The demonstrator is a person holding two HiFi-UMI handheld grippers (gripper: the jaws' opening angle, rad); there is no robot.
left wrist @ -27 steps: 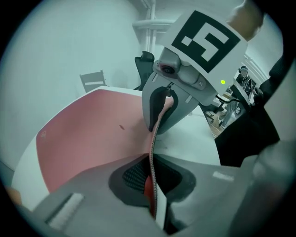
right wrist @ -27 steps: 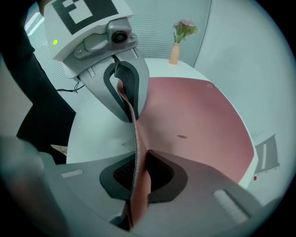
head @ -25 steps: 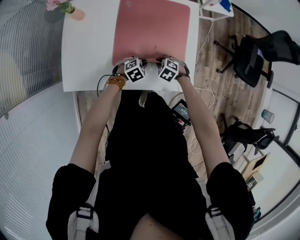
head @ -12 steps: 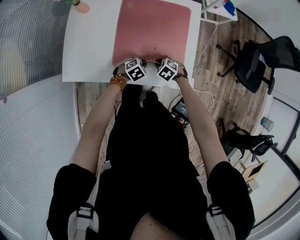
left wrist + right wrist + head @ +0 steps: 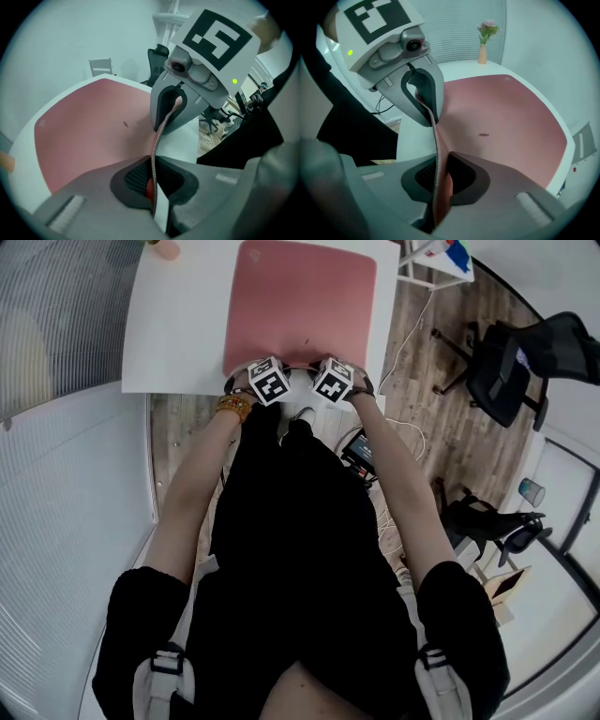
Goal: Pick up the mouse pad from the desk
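Gripping the large pink rectangular fabric mouse pad [image 5: 302,296] at its near edge with both tools. Clamped on one side by the left gripper [image 5: 153,176], jaws pressed together on the stitched edge, the thin sheet standing upright between them. Clamped likewise by the right gripper [image 5: 437,180], jaws tight on the same edge, just beside the other tool. Pinched up only along that near edge; lying flat on the white rectangular desk [image 5: 178,324] everywhere else, far edge and corners down.

Judged as grasp done, lift barely begun. Left to do: raising both grippers together until fully clear of the desk top, probably peeling back toward the body to avoid dragging. Nothing resting on top to slide off, only a small dark speck [image 5: 483,135] near the middle. Well apart, at the far desk corner, a small peach vase with pink flowers [image 5: 483,46].

Writing: a tiny pale logo mark [image 5: 506,78] at a far corner of the pad, too small to read. Black-and-white square markers on the gripper cubes, patterns only, no letters. No readable brand name anywhere.
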